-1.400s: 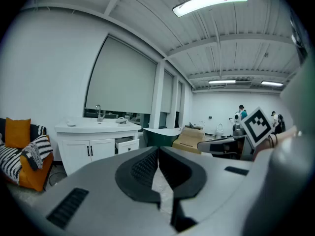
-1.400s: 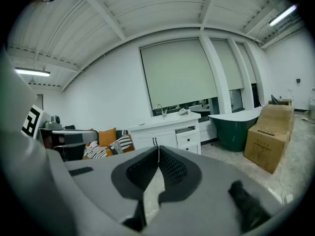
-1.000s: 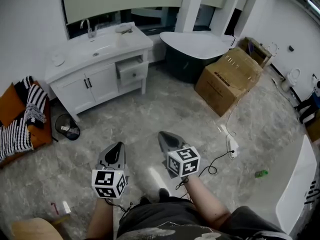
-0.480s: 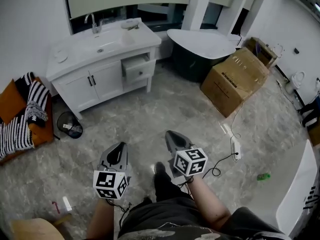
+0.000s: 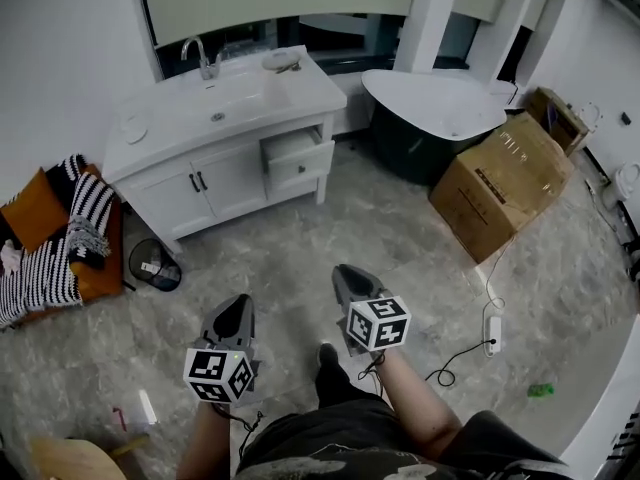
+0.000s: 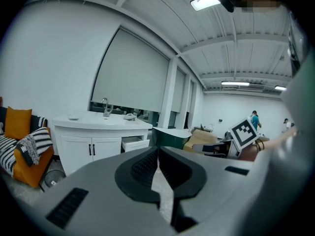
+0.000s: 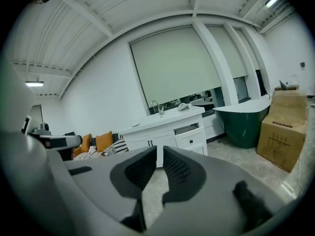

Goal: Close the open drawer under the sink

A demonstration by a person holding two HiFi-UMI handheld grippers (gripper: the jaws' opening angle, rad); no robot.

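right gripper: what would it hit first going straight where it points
Likely the bare floor, short of the vanity: the right gripper tilts slightly down and nothing stands between. Depth is unclear.

We hold our left gripper [image 5: 238,304] at about 7 o'clock in the head view and our right gripper [image 5: 345,274] at about 5 o'clock. They are side by side, pointing ahead toward 12 and tipped slightly down. Both pairs of jaws are closed on nothing. Our left forearm [image 5: 205,436] and right forearm [image 5: 416,404] run back toward 6 o'clock.
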